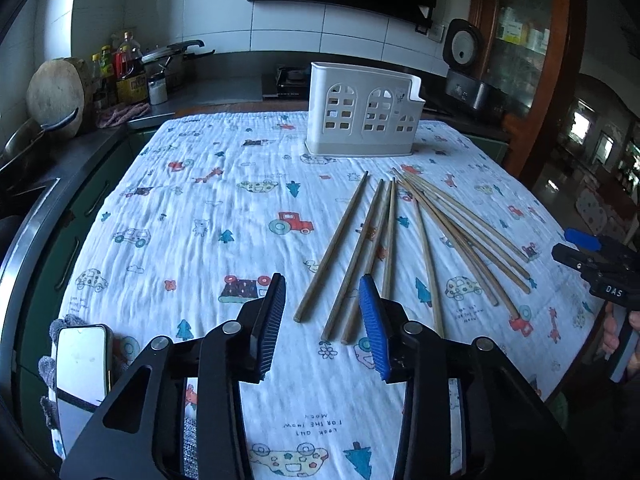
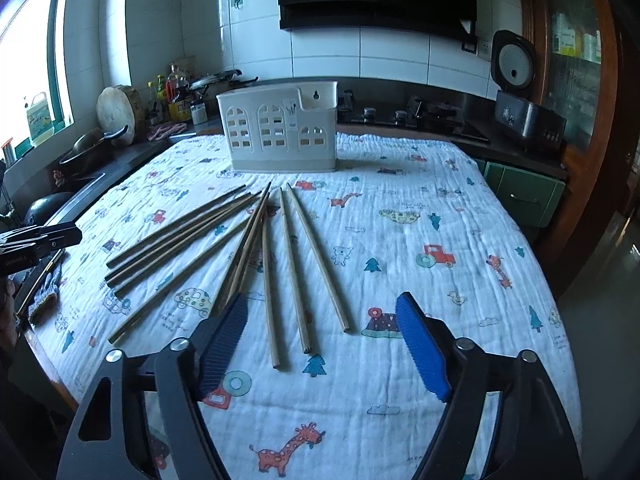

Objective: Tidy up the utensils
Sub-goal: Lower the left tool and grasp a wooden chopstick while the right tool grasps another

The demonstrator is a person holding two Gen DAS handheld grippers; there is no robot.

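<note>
Several wooden chopsticks (image 1: 404,240) lie fanned out on the printed cloth, also in the right wrist view (image 2: 248,240). A white utensil holder (image 1: 362,112) with window cut-outs stands upright at the table's far side, also in the right wrist view (image 2: 280,128). My left gripper (image 1: 322,292) is open and empty, low over the cloth, its jaws either side of the near chopstick ends. My right gripper (image 2: 322,312) is open and empty, just behind the nearest chopstick ends. Each gripper shows at the edge of the other's view, the right (image 1: 596,256) and the left (image 2: 40,240).
A phone (image 1: 82,364) lies on a grey knitted cloth at the table's near left corner. A counter with bottles (image 1: 128,68), a pan and a round chopping block (image 1: 56,92) runs along the left. A stove (image 2: 420,116) and a rice cooker (image 2: 520,104) stand behind the table.
</note>
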